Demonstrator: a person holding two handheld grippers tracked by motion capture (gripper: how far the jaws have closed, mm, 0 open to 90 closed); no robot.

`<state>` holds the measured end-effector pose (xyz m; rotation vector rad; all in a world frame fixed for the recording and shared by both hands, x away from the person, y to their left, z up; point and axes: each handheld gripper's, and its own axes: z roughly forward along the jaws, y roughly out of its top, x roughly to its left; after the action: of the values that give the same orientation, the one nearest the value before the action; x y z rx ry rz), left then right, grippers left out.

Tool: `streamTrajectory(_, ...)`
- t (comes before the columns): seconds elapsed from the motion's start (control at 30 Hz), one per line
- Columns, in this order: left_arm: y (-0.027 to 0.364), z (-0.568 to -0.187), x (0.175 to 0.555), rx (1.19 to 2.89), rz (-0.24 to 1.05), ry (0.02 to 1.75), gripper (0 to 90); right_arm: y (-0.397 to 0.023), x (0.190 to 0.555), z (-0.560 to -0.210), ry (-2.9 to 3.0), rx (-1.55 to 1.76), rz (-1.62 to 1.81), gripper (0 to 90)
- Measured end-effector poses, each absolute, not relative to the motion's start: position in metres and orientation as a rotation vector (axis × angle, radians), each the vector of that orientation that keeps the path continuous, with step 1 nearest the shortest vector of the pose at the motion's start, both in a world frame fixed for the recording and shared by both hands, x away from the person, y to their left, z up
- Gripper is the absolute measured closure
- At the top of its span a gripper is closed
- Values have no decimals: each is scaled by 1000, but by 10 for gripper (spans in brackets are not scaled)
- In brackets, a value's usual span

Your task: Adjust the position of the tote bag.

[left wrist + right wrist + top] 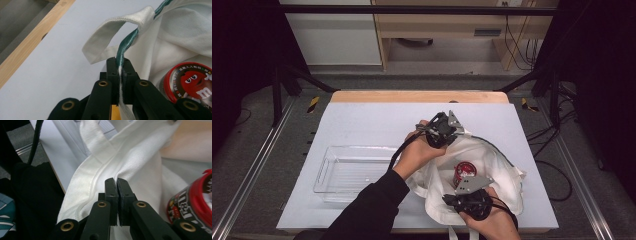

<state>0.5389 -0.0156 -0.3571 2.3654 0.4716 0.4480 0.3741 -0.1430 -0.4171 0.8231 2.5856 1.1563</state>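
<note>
Two grippers: both clamp the rim of one white cloth tote bag [492, 165], which lies on the table's right half.
Left gripper [443, 131]: at the bag's 11 o'clock edge, jaws pressed together on the green-trimmed rim [125, 45] beside a white strap loop [110, 32].
Right gripper [469, 197]: at the bag's 6 o'clock edge, jaws fully closed, pinching the white hem [117, 173].
Red-lidded round candy tin [463, 172]: inside the bag's open mouth, between the grippers.
Clear plastic tray [323, 172]: at 9 o'clock from the bag, apart from it.
White-covered table [362, 120]: carries bag and tray.
</note>
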Motion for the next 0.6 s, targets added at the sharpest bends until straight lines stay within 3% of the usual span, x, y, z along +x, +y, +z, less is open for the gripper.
streamTrajectory(0.6, -17, -358, 544, 2367, 439, 497, 874, -134, 377, -435, 2643, 814, 1190, 885)
